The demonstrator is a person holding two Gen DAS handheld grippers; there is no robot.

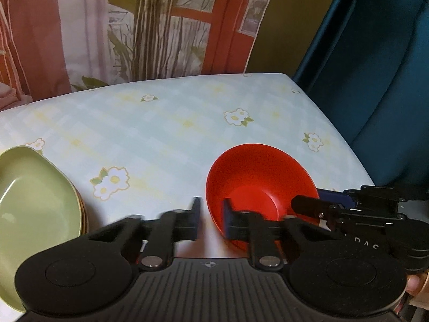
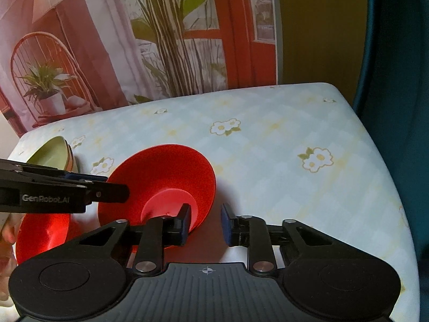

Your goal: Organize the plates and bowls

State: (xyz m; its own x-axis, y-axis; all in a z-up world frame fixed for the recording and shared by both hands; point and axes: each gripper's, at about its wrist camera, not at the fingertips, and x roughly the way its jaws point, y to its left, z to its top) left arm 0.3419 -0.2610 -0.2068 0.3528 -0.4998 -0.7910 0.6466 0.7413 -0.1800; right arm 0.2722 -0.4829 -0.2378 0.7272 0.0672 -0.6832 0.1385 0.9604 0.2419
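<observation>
A red bowl (image 1: pixel 257 185) sits tilted toward the left, off the flowered table. My left gripper (image 1: pixel 211 220) is open, its jaws either side of the bowl's near-left rim, the right finger (image 1: pixel 228 222) inside the bowl. In the right wrist view the same bowl (image 2: pixel 163 177) shows its underside and foot. My right gripper (image 2: pixel 205 224) is open with its left finger (image 2: pixel 185 222) against the bowl's outer wall. A second red bowl (image 2: pixel 43 236) lies low at the left. A green plate (image 1: pixel 32 204) tops a stack at the left.
The table (image 1: pixel 187 123) has a pale checked cloth with flowers. A printed backdrop (image 1: pixel 150 26) stands behind it and a dark teal curtain (image 1: pixel 375 67) hangs at the right. The table's right edge (image 2: pixel 396 187) drops off near my right gripper.
</observation>
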